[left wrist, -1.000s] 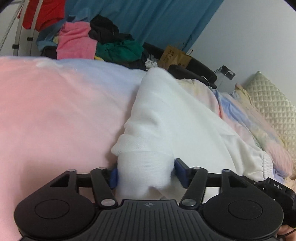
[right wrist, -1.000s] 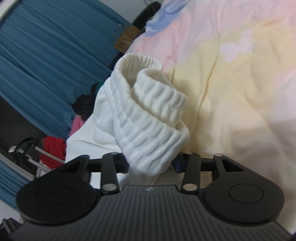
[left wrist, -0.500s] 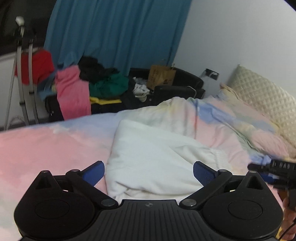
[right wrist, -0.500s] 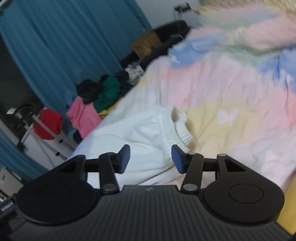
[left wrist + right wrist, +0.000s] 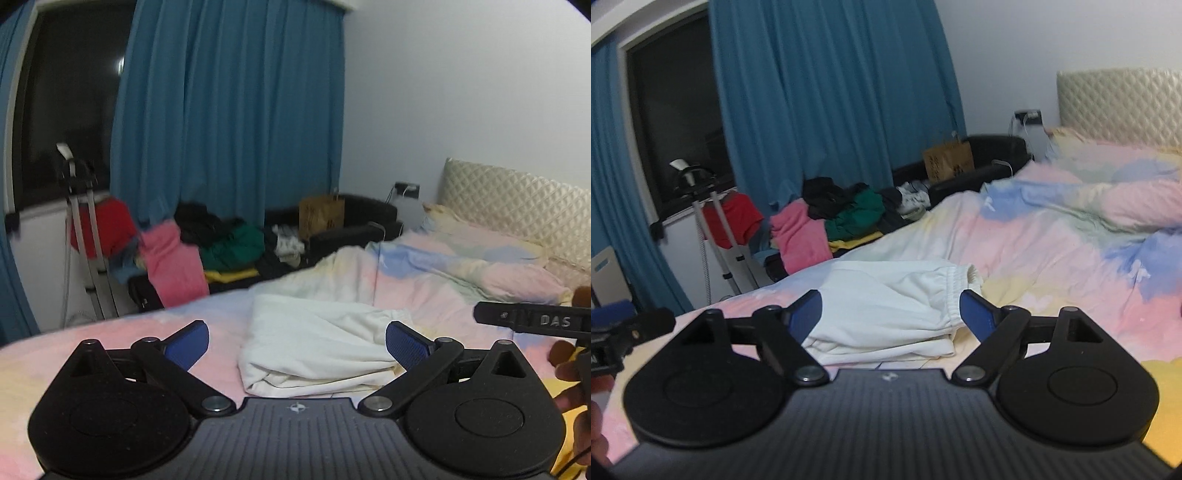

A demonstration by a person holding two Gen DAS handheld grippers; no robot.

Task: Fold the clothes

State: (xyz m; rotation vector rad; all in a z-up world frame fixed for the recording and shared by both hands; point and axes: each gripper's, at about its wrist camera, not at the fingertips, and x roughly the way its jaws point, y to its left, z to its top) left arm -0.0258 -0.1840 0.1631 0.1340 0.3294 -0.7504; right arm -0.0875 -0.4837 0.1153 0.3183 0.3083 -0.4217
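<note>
Right claw (image 5: pixel 890 314) is empty, jaws opening, hanging above the folded white garment (image 5: pixel 886 306) lying on the pastel bed (image 5: pixel 1052 266). Behind it there's a messy clothes pile (image 5: pixel 842 218) against blue curtains (image 5: pixel 820 92).

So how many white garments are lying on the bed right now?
1: a folded white garment lies on the pastel bedspread, in front of both open grippers. Others may be hidden in the pile beyond.

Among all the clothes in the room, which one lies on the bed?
The white garment, folded on the pastel bed cover. The pink, green and black clothes sit piled beside the bed, near the curtain.
</note>
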